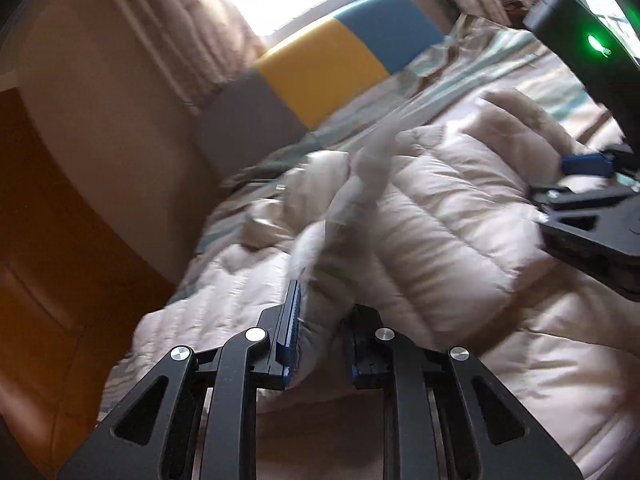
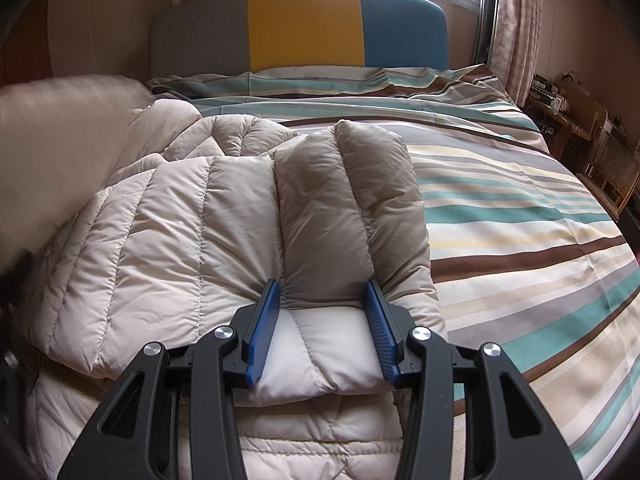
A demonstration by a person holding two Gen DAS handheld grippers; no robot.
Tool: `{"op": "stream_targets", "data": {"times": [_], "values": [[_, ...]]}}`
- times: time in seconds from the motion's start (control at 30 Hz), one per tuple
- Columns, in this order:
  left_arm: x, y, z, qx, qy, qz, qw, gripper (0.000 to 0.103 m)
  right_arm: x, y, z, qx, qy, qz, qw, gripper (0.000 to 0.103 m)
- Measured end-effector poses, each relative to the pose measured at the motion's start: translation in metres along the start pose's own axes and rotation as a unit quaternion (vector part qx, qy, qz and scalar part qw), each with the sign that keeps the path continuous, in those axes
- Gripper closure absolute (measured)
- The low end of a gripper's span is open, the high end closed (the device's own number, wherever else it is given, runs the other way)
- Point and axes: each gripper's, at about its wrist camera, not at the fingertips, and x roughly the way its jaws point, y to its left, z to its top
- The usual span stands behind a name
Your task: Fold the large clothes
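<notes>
A beige quilted down jacket (image 2: 168, 240) lies on the striped bed, partly folded. My right gripper (image 2: 324, 308) holds a puffy fold of it, a sleeve or edge (image 2: 344, 208), between its blue pads. In the left wrist view the jacket (image 1: 420, 216) is blurred by motion. My left gripper (image 1: 320, 320) is shut on a raised piece of the jacket fabric (image 1: 320, 312) and lifts it. The right gripper (image 1: 588, 196) shows at the right edge of that view, on the jacket.
The bed has a striped cover (image 2: 520, 208) and a grey, yellow and blue headboard (image 2: 304, 24). A window with curtains (image 2: 516, 20) is behind. A wooden desk and chair (image 2: 600, 152) stand at the right. A wooden wall panel (image 1: 48, 240) is left of the bed.
</notes>
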Motion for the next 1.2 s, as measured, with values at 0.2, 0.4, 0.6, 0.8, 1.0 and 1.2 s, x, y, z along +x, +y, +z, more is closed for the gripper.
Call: {"op": "stream_targets", "data": {"times": [0.2,0.4,0.6,0.8,1.0,1.2], "values": [[-0.032,0.006,-0.003,-0.021,-0.052,-0.042,0.9975,0.010,0.000,0.002,-0.001,-0.001,0.000,0.000,1.000,0.059],[-0.051,0.055,-0.012,-0.109,-0.061,-0.085,0.9885,0.010,0.000,0.000,-0.001,0.000,0.000,0.001,1.000,0.059],[-0.030,0.137,-0.034,-0.197,-0.027,-0.031,0.9795,0.010,-0.010,0.004,0.002,0.001,-0.010,0.011,1.000,0.054],[-0.004,0.224,-0.070,-0.297,0.015,0.053,0.9534,0.012,-0.054,0.020,0.016,-0.017,-0.053,0.051,0.997,0.054],[0.031,0.236,-0.079,-0.296,0.057,0.061,0.9514,0.026,-0.085,0.073,0.040,-0.024,-0.080,0.120,0.989,0.053],[0.071,0.215,-0.075,-0.263,0.094,0.037,0.9594,0.030,-0.042,0.117,0.053,-0.032,-0.027,0.138,0.989,0.055]]}}
